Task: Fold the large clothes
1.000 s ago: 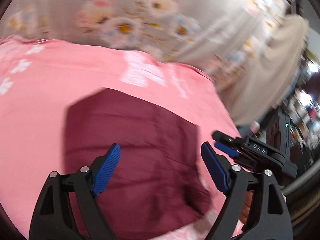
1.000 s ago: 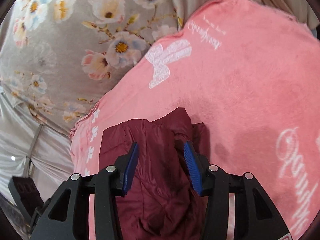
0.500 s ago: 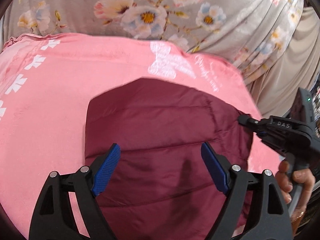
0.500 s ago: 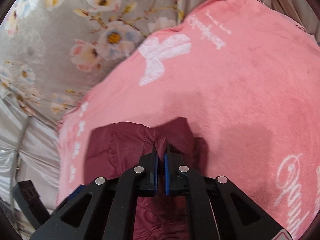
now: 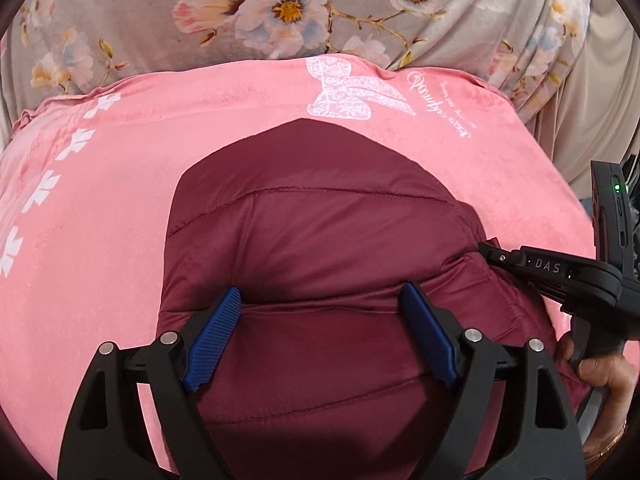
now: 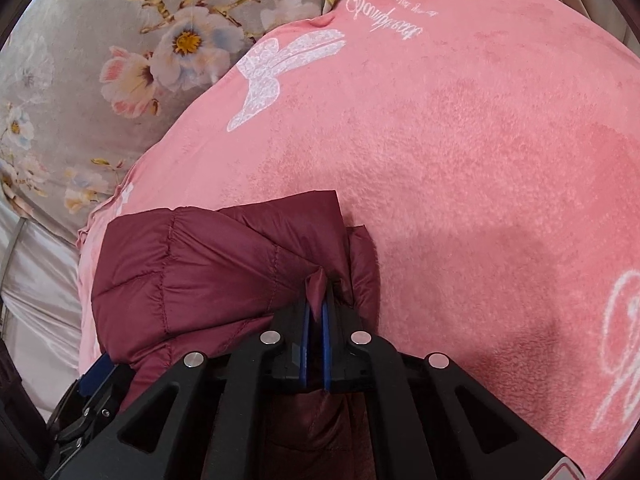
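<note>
A dark maroon quilted jacket (image 5: 320, 240) lies folded on a pink blanket (image 5: 100, 208). My left gripper (image 5: 322, 304) is open, its blue pads hovering just above the jacket's near part. My right gripper (image 6: 316, 304) is shut on a fold of the jacket's edge (image 6: 316, 280), with maroon fabric sticking up between the pads. In the left wrist view the right gripper (image 5: 486, 246) comes in from the right and pinches the jacket's right edge. The jacket (image 6: 192, 264) shows bunched at lower left in the right wrist view.
The pink blanket (image 6: 460, 160) carries white butterfly prints and script. A grey floral sheet (image 5: 280, 12) lies beyond it, also in the right wrist view (image 6: 100, 60). A beige cloth (image 5: 592, 112) hangs at the far right. A hand (image 5: 600, 368) holds the right gripper's handle.
My right gripper has shut on the jacket's edge fold. My left gripper stayed open and moved so that more of the folded jacket fills its view.
</note>
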Available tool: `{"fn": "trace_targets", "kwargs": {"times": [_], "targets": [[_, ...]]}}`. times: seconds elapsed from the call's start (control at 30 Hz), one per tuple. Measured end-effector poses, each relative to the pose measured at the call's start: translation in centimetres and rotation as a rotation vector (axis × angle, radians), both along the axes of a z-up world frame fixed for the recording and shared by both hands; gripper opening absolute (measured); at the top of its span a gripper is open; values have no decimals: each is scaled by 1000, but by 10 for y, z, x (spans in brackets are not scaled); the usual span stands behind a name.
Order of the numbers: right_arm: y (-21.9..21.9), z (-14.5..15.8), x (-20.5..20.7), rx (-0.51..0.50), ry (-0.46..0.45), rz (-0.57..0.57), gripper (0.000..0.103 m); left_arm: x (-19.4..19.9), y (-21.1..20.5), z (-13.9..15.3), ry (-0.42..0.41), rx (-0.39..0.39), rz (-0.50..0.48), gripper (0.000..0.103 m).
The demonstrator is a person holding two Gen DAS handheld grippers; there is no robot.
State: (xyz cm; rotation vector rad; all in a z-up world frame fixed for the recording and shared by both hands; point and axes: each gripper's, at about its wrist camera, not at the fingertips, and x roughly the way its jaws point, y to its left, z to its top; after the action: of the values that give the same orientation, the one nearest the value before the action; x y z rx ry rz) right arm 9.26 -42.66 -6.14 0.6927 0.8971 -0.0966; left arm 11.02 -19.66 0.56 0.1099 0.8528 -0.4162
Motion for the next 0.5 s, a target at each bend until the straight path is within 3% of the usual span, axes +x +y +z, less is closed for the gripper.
{"fn": "trace_targets", "kwargs": {"times": [0.17, 0.23, 0.3, 0.43, 0.5], "targets": [[-8, 11, -6, 31, -7, 18, 3, 3, -5, -12, -20, 32, 4, 85], [-6, 37, -29, 17, -47, 20, 18, 3, -7, -14, -26, 50, 1, 86], [4, 64, -63, 12, -106, 70, 22, 3, -6, -14, -28, 51, 0, 86], [16, 82, -122, 50, -143, 103, 61, 0, 0, -6, -10, 41, -5, 86], [26, 83, -142, 59, -143, 121, 62, -7, 9, 3, 14, -1, -4, 86]]}}
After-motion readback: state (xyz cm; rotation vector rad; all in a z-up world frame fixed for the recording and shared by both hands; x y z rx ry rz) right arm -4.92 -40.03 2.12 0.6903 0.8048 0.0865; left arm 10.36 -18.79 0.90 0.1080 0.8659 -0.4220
